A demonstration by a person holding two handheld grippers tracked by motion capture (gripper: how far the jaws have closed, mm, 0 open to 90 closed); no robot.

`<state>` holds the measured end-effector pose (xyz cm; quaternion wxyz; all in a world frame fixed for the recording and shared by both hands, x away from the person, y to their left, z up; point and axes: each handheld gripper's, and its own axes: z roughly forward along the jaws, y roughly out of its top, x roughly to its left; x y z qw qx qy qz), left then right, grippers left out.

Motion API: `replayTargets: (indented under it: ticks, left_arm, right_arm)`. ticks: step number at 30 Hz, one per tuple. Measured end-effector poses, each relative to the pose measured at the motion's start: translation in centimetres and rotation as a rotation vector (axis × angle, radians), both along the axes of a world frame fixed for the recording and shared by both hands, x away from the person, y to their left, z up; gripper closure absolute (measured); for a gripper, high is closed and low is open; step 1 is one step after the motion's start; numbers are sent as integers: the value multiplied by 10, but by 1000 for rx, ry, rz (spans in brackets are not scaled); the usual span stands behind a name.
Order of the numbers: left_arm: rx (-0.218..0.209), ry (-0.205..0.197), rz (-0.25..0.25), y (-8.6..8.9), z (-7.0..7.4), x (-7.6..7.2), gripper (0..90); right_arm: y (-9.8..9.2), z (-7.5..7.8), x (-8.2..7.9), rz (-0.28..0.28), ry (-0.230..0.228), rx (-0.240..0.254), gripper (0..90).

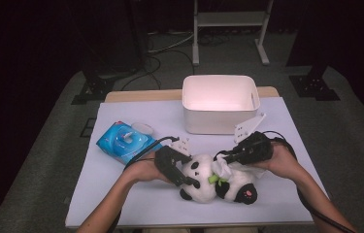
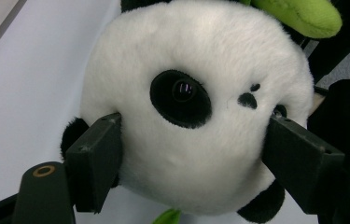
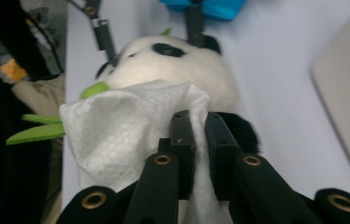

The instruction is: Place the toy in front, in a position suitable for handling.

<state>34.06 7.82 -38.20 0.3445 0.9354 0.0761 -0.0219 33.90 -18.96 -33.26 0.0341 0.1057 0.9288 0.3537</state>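
Two grippers meet over a panda (image 1: pixel 204 182) at the lower middle of the high view, and we see it lying on the white surface (image 1: pixel 136 199) with its head toward the left of the frame and its dark feet toward the right. Our left gripper (image 1: pixel 189 182) comes in from the lower left and has its fingers clamped on the head. In the left gripper view the head (image 2: pixel 196 107) sits between the two black fingers (image 2: pixel 95 161), one pressed into the fur at each side, with one eye patch and the small nose turned to the camera and a green leaf (image 2: pixel 303 16) at the upper right of the frame.

Our right gripper (image 1: pixel 223 159) reaches in from the right of the high view, its fingers closed tight on a white wipe (image 1: pixel 225 167). In the right gripper view the fingers (image 3: pixel 182 140) stand together at the lower middle with the wipe (image 3: pixel 116 135) pinched between them; the cloth bunches out to the left and lies against the panda (image 3: pixel 172 70), which fills the upper middle of that frame. Green leaves (image 3: pixel 37 130) poke out at the left edge.

Beyond the panda, a white bin (image 1: pixel 220 103) stands at the upper middle of the high view, apart from the toy. A blue pack (image 1: pixel 127 141) lies left of centre, near our left hand (image 1: pixel 145 170), its cable trailing across it. Our right hand (image 1: pixel 281 160) rests on the surface just right of the panda.
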Motion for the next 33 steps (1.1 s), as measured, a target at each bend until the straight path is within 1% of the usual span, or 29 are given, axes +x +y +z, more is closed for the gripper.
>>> replayTargets:
  ticks: [1,4,6,12,13,18,20,28,30,33]
  left_arm:
    - [-1,1,1,0,0,0,224]
    - [-3,3,1,0,0,0,224]
    - [-3,2,-1,0,0,1,224]
    - [-2,4,0,0,0,0,224]
    - [-2,3,0,0,0,0,224]
    - [-5,4,-1,0,0,1,224]
    - [-6,4,1,0,0,1,224]
    - [-5,6,2,-1,0,1,224]
    - [-3,6,2,-1,0,1,224]
    - [1,5,1,-2,0,1,224]
  right_arm:
    - [-3,1,3,-9,-1,7,835]
    - [-10,3,5,-36,1,8,835]
    - [-16,4,6,-54,-16,0,836]
    - [-37,9,8,-98,-24,24,836]
    - [-40,10,7,-107,-15,30,835]
    - [-49,11,6,-124,-16,43,835]
    - [-53,11,6,-127,-12,57,835]
    - [-69,14,3,-156,-1,74,835]
    - [-71,13,3,-161,6,76,835]
    - [-67,11,4,-152,13,81,835]
